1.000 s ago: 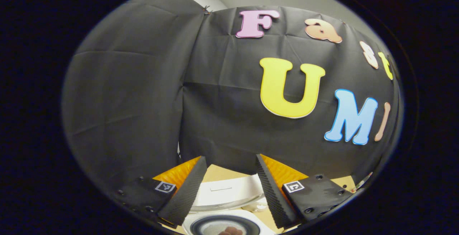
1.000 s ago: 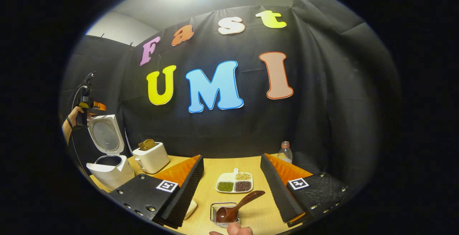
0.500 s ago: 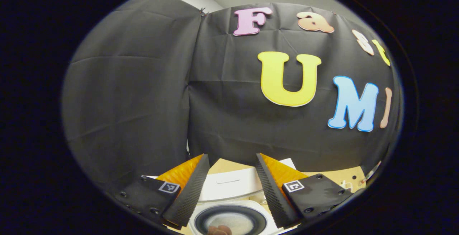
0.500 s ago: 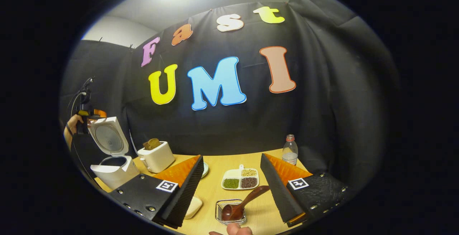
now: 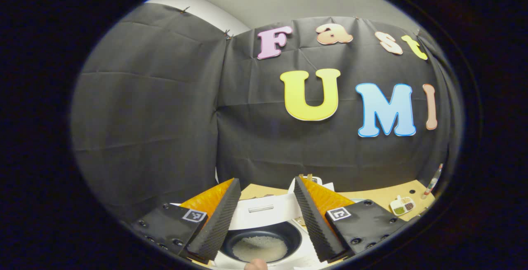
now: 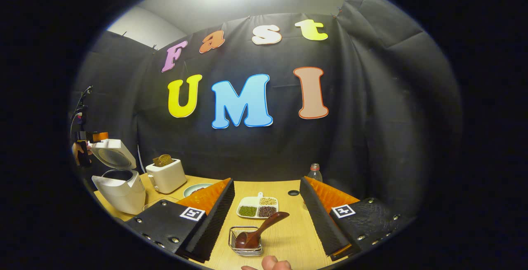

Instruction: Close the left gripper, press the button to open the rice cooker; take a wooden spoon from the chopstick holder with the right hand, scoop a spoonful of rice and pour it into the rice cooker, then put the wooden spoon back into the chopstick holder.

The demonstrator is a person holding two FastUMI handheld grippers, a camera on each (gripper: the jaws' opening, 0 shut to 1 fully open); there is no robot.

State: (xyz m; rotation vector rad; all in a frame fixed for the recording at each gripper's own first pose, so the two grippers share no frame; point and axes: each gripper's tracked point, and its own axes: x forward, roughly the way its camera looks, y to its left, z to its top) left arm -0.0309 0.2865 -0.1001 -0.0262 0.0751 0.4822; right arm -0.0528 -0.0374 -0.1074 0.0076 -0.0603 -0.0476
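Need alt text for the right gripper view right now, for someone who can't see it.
The right tool is open above a wire holder with a wooden spoon lying in it on the wooden table. Behind it sits a divided dish of beans; far left, the rice cooker stands open beside a toaster.

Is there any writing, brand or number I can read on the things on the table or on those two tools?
No readable text.
left hand-held gripper: square black-and-white marker, a pattern, no words.
right hand-held gripper: a like pattern tag, no words.
rice cooker: nothing legible.
bottle: too small to read.
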